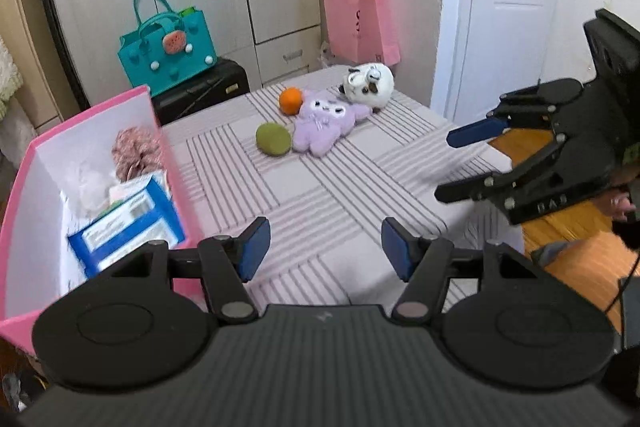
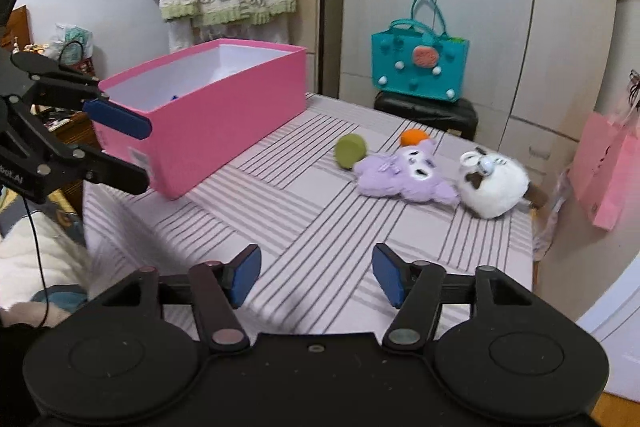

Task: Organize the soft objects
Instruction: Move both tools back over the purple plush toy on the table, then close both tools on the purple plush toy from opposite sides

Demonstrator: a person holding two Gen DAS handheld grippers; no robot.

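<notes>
Approaching is the step judged to be in hand: both tools hang over the striped surface (image 1: 320, 187) with nothing yet taken up. The left tool (image 1: 324, 247) has its blue pads standing apart with only bare cloth showing between them; the right tool (image 2: 316, 273) is likewise parted and empty. Four soft items remain loose and grouped at the far end of the surface: a purple plush (image 1: 324, 123) lying flat, a white plush (image 1: 368, 85) touching its far side, an orange ball (image 1: 291, 100) just beside its head, and a green ball (image 1: 273, 139) against its near-left edge. The pink box (image 2: 208, 119) stands on the left part of the surface, open-topped, and already contains a pinkish fabric item (image 1: 138, 151) and a blue-and-white packet (image 1: 128, 227), so the sorting is judged partly done. Both tools are well apart from the cluster, and the left one sits closer to the box than to the toys. The next move calls for carrying a tool forward over the cluster, lowering with the pads astride one item, and closing gently, since plush will compress. The green ball is nearest and least tangled. The purple and white plush are in contact, so taking one may drag the other.
</notes>
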